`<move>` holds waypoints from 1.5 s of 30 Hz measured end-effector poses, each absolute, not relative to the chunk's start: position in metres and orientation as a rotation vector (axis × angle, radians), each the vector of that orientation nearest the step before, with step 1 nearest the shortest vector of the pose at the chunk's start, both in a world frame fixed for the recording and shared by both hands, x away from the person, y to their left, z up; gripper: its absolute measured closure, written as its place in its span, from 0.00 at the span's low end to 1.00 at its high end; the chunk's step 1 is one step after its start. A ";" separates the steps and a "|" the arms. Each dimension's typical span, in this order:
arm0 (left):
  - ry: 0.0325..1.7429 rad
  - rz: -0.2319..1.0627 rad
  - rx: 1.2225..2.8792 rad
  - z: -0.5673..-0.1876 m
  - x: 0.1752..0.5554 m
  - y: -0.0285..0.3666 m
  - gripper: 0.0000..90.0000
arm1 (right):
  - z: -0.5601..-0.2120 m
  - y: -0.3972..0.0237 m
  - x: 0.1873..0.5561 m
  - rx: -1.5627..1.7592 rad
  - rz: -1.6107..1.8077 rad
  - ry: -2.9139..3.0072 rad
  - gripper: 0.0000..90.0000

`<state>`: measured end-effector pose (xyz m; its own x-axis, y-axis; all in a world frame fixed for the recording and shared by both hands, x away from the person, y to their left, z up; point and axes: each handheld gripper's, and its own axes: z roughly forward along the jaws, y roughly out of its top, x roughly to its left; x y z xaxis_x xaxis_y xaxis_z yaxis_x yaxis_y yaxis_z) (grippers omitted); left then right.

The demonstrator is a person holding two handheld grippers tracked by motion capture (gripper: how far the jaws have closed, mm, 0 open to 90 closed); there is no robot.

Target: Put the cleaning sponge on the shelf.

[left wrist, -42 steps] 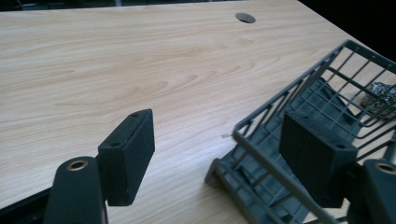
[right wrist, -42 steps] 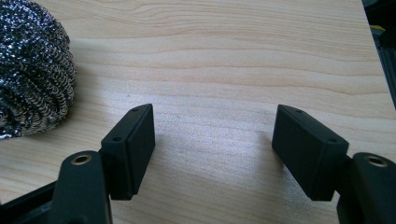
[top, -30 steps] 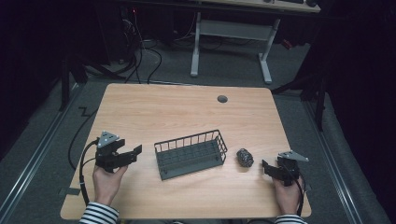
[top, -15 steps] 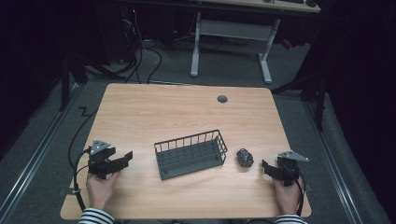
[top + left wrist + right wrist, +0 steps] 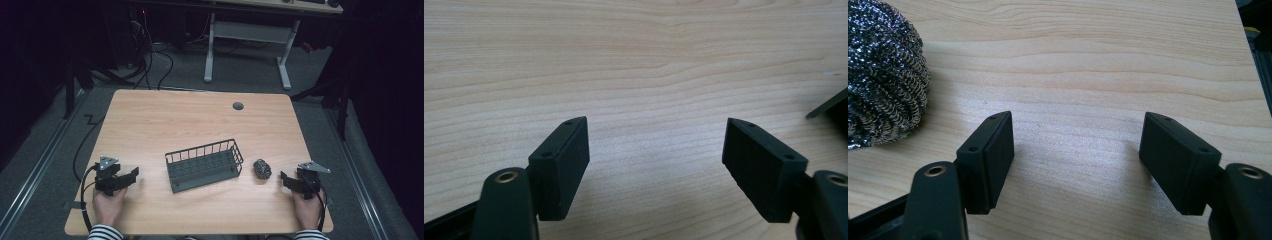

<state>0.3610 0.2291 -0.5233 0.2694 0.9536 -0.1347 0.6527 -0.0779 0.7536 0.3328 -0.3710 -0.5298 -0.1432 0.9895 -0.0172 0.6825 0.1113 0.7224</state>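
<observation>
Steel scourer (image 5: 262,168) waiting beside the wire basket (image 5: 204,164)

We see it on the surface (image 5: 170,120) between basket and right hand-held gripper (image 5: 286,178); both our 2 grippers, left hand-held gripper (image 5: 131,175) too, gape wide and empty, likely ready to grab it.

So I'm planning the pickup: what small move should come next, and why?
Probably swing the right tool left toward the steel scourer. Its jaws stand open and empty, and the scourer lies just off their left side, outside the wire basket.
</observation>
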 end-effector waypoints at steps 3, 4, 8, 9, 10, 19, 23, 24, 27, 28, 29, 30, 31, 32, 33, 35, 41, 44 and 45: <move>1.465 0.541 1.822 -0.527 0.362 0.228 0.30 | -0.530 -0.371 0.333 1.621 0.789 1.886 0.34; 1.466 0.546 1.827 -0.528 0.362 0.228 0.30 | -0.530 -0.371 0.333 1.620 0.791 1.886 0.34; 1.473 0.558 1.836 -0.532 0.363 0.228 0.31 | -0.530 -0.371 0.333 1.619 0.793 1.885 0.34; 1.476 0.567 1.843 -0.534 0.363 0.227 0.31 | -0.530 -0.371 0.333 1.619 0.793 1.886 0.34; 1.479 0.574 1.848 -0.535 0.364 0.227 0.31 | -0.530 -0.371 0.333 1.619 0.794 1.885 0.35; 1.485 0.621 1.871 -0.537 0.362 0.223 0.30 | -0.530 -0.371 0.334 1.617 0.795 1.889 0.35; 1.488 0.645 1.886 -0.537 0.361 0.220 0.29 | -0.530 -0.371 0.334 1.613 0.792 1.895 0.34; 1.487 0.637 1.884 -0.537 0.361 0.220 0.29 | -0.530 -0.371 0.334 1.611 0.796 1.897 0.34; 1.489 0.633 1.880 -0.537 0.361 0.220 0.29 | -0.529 -0.370 0.334 1.615 0.792 1.906 0.34; 1.487 0.636 1.883 -0.537 0.361 0.220 0.29 | -0.528 -0.371 0.334 1.615 0.789 1.917 0.35; 1.487 0.637 1.884 -0.537 0.361 0.220 0.29 | -0.527 -0.371 0.334 1.619 0.782 1.930 0.36; 1.487 0.636 1.884 -0.537 0.361 0.220 0.29 | -0.525 -0.370 0.334 1.630 0.793 1.945 0.36; 1.487 0.636 1.884 -0.537 0.361 0.220 0.29 | -0.523 -0.369 0.333 1.627 0.805 1.950 0.36; 1.487 0.636 1.884 -0.537 0.361 0.220 0.29 | -0.520 -0.369 0.331 1.615 0.816 1.952 0.36; 1.487 0.635 1.884 -0.537 0.361 0.220 0.29 | -0.517 -0.367 0.329 1.607 0.834 1.952 0.36; 1.487 0.633 1.883 -0.537 0.361 0.220 0.29 | -0.511 -0.366 0.323 1.580 0.867 1.958 0.36; 1.486 0.633 1.883 -0.537 0.361 0.220 0.29 | -0.499 -0.355 0.307 1.492 0.929 2.006 0.36; 1.486 0.629 1.879 -0.537 0.361 0.221 0.28 | -0.495 -0.345 0.306 1.454 0.946 2.045 0.33; 1.486 0.626 1.876 -0.537 0.361 0.221 0.28 | -0.490 -0.335 0.307 1.414 0.958 2.068 0.33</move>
<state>0.3612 0.2210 -0.5373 0.2414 0.9700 -0.0292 0.6564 -0.1410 0.7411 0.3067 -0.3351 -0.4900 -0.3691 0.9293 0.0151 0.6126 0.2310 0.7559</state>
